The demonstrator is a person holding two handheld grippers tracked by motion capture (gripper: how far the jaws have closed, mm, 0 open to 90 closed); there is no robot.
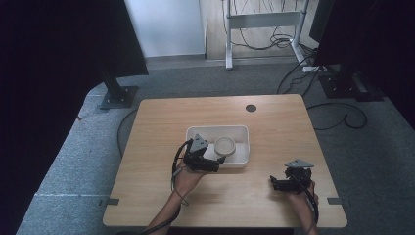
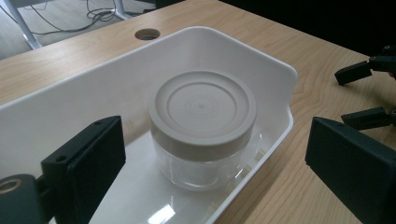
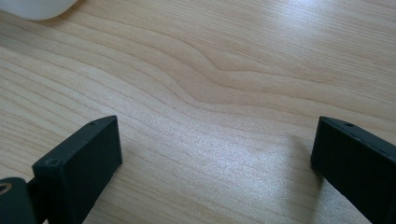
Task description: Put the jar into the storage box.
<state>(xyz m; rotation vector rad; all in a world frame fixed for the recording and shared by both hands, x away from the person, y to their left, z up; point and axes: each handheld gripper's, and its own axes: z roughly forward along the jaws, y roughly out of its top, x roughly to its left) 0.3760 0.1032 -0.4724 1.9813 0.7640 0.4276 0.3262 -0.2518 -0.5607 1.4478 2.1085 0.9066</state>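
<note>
A clear jar [image 1: 225, 145] with a beige screw lid stands upright inside a white tray [image 1: 242, 131] at the middle of the wooden table. My left gripper [image 1: 219, 164] hovers at the tray's near left corner. In the left gripper view it [image 2: 219, 158] is open wide, the jar [image 2: 201, 126] a little ahead between the jaws and untouched. One jaw is over the tray [image 2: 261, 56], the other outside its rim. My right gripper [image 1: 273, 183] rests near the table's front right, open [image 3: 215, 154] over bare wood with nothing between the fingers.
The table [image 1: 274, 127] has a round cable hole [image 1: 251, 107] near its far edge. A corner of the tray [image 3: 37, 7] shows in the right gripper view. Dark stands and cables lie on the carpet beyond the table.
</note>
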